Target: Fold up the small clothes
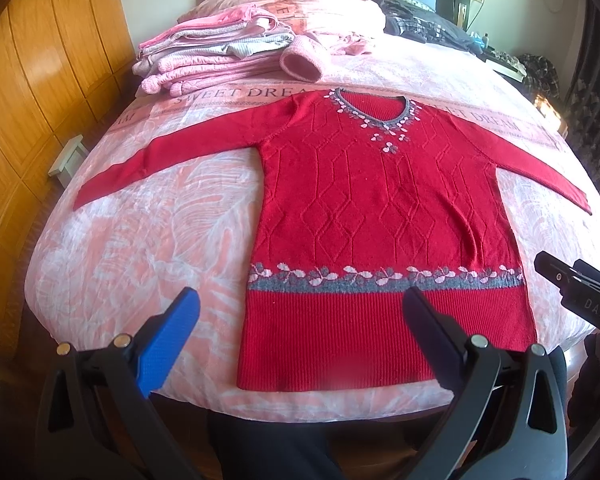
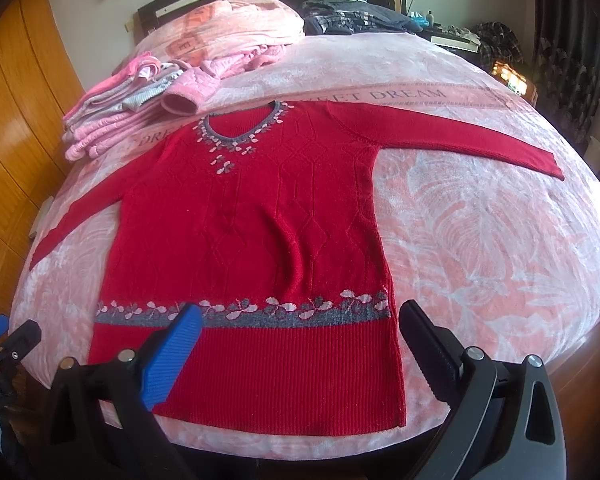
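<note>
Left tool (image 1: 300, 312): jaws spread wide, holding nothing, poised above the near edge of the bed, with one finger over the bare cover just left of the sweater's hem and the other over the ribbed hem itself. Right tool (image 2: 300, 326): likewise wide and empty, one finger over the ribbed band, the other just off the sweater's right side seam. Neither tool touches cloth in either view.

The red sweater (image 1: 384, 208) lies face up and flat on the bed (image 1: 132, 264), hem toward the person, neckline away. Both sleeves are stretched out sideways: the left sleeve (image 1: 160, 164) runs toward the wardrobe side, the right sleeve (image 2: 472, 140) toward the window side. No fold is present in the body or in either sleeve.

Beyond the sweater's left shoulder sits a stack of folded pink clothes (image 1: 212, 52), close to the neckline but apart from it. Further beyond, at the head of the bed, lie a pink quilt (image 1: 300, 0) and dark bedding (image 1: 424, 20).

Assessment: the garment is spread and ready; the folding proper is not yet begun. The step in hand appears to be the approach to the first grip. The next move most likely calls for each tool to reach out to a sleeve cuff or shoulder, pinch a single layer of knit, and carry it inward across the body. The knit is soft and may drag on the plush cover, so a lift before the carry seems advisable.
</note>
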Tool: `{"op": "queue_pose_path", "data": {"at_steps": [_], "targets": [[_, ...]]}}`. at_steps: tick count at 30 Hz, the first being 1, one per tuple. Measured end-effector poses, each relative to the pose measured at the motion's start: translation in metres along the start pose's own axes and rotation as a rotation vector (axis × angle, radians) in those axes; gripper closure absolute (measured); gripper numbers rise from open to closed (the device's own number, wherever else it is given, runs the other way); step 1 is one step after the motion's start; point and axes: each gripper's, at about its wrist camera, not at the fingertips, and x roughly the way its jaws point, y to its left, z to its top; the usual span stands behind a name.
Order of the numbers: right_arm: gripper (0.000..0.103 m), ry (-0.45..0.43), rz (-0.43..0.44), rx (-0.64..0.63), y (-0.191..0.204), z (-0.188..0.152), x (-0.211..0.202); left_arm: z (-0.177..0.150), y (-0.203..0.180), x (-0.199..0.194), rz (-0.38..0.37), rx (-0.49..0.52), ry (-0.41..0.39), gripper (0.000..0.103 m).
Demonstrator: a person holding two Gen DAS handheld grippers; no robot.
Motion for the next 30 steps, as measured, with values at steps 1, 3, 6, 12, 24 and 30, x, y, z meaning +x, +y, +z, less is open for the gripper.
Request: {"op": "queue_pose_path", "data": {"at_steps": [1,3,6,12,24,30], "targets": [[0.004,0.000,0.001,0.001,0.000,0.000,0.000,0.000,0.000,-0.001,0.001,0.000,-0.001,0.003],[0.004,0.000,-0.001,0.000,0.000,0.000,0.000,0.000,0.000,-0.001,0.001,0.000,-0.001,0.003],[0.004,0.001,0.001,0.002,-0.001,0.000,0.000,0.001,-0.001,-0.001,0.000,0.000,0.001,0.003],[0.004,0.002,0.003,0.007,-0.001,0.000,0.001,0.002,-0.003,-0.001,-0.002,0.003,0.004,0.003],[0.004,-0.010,0.031,0.007,-0.009,0.003,0.010,0.006,-0.007,0.009,-0.007,-0.002,-0.008,0.003],[0.004,-0.077,0.051,-0.028,-0.056,0.035,0.026,0.041,-0.026,0.051,-0.138,-0.024,-0.021,0.003]]}}
